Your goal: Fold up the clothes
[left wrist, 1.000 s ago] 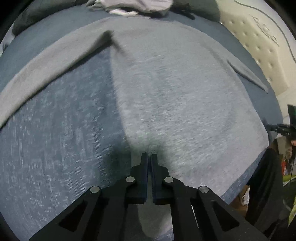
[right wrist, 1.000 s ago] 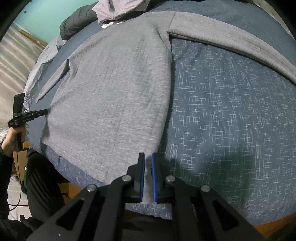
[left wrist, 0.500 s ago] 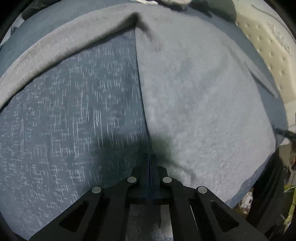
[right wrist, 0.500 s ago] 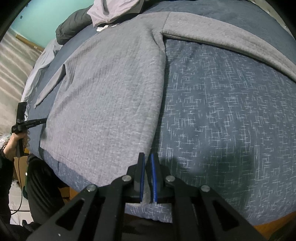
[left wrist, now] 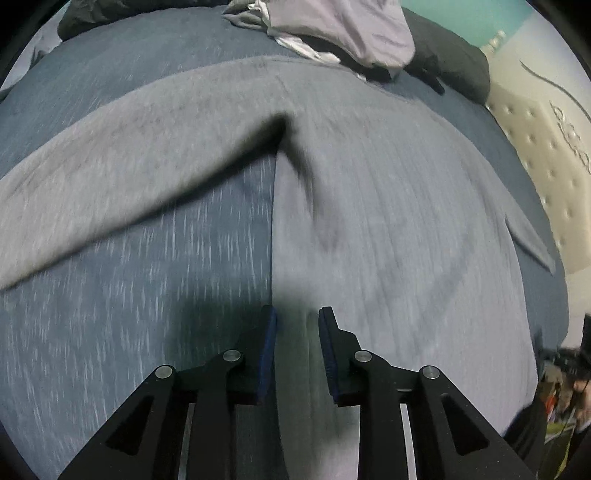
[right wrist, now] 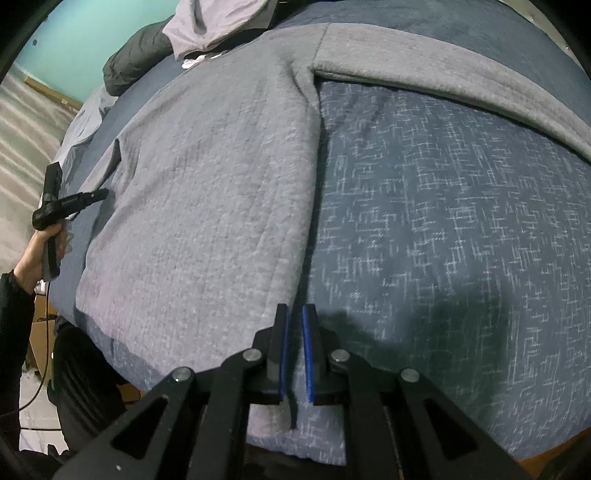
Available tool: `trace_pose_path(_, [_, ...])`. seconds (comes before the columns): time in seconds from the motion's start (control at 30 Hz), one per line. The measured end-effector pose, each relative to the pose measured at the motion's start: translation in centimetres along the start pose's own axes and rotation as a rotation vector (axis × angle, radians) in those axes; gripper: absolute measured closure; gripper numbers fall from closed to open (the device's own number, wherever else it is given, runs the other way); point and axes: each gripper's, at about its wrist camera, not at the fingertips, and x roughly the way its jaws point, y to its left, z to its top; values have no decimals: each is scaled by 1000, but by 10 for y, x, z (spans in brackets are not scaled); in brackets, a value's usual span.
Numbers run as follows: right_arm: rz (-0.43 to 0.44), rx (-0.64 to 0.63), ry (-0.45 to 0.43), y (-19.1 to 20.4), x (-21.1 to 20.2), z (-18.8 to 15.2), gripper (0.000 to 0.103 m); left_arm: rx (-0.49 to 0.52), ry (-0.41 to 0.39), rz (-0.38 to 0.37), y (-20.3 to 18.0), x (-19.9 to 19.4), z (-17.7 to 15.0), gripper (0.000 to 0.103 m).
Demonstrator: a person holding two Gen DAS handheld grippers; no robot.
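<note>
Currently one grey sweater (left wrist: 388, 229) lies flat on the blue patterned bedspread (left wrist: 122, 325), body spread across the middle of the bed, and both grippers sit at its near hem.

Change: left gripper (left wrist: 297, 332) was clamped on the hem a second ago. Now its jaws are opening, with fabric running between the blue pads but no longer pinched. Since half a second ago its view has slid sideways along the hem, and it now sits on the garment's side edge, sleeve (left wrist: 110, 184) stretching away to the left. Frame is motion-blurred, so it isn't settled yet. My read: spreading/smoothing is finished on this side and the left gripper is letting go, probably to re-grip for the first fold. No fold made yet.

Right gripper (right wrist: 293, 354): unchanged over the last second, jaws nearly closed, a narrow gap, and the sweater's edge (right wrist: 306, 229) runs down into it. Looks pinched on the hem, though contact itself is hard to confirm.

Count:
- 1 sweater being worked, 2 sleeves visible, one out each side
- 2 grippers
- 1 pile of other clothes (left wrist: 332, 33) at the far end; number of items in it not resolvable
- 1 padded headboard (left wrist: 546, 147) far right in the left view
</note>
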Motion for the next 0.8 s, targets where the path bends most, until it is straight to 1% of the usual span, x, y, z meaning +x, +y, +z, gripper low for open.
trace_pose_path(0.1, [1,8,-13,-5,1,5,96,10,-19,2,-8,14,24,77])
trace_pose_path(0.13, [1,11,-17,-7,2,7,96,10,-26,2,-11,19,33,74])
trace_pose_path(0.17, [2,15,-20,-9,2,9,96,8,-31,-2,-16,27,36,70])
trace_pose_path(0.2, [4,18,-21,-10,2,10,96,3,-38,-9,-25,33,35,68])
trace_pose_path(0.23, [5,21,-23,-11,2,11,96,-3,-47,-15,-28,32,34,66])
trace_pose_path(0.27, [4,20,-23,-12,3,13,96,-6,-54,-20,-21,26,31,65])
trace_pose_path(0.33, [-1,12,-21,-13,4,15,96,-2,-57,-23,-3,-3,29,65])
trace_pose_path(0.37, [-4,7,-20,-12,5,16,96,8,-55,-19,-2,-1,34,66])
trace_pose_path(0.4, [-7,3,-19,-12,5,17,96,15,-52,-15,-3,3,37,72])
trace_pose_path(0.43, [-7,0,-19,-11,6,18,96,15,-52,-14,-5,7,41,95])
trace_pose_path(0.47, [-4,-2,-18,-10,6,18,96,11,-58,-13,-9,11,46,100])
trace_pose_path(0.5, [-2,-4,-17,-10,7,19,96,9,-66,-13,-11,13,49,100])
trace_pose_path(0.6, [2,-13,-12,-7,11,19,96,7,-94,-2,-4,-1,51,100])
trace_pose_path(0.7, [8,-12,-11,-6,14,19,96,-74,-121,-32,13,-11,55,100])
trace_pose_path(0.8, [11,-15,-3,-4,17,19,96,-133,-124,-36,34,-12,57,100])
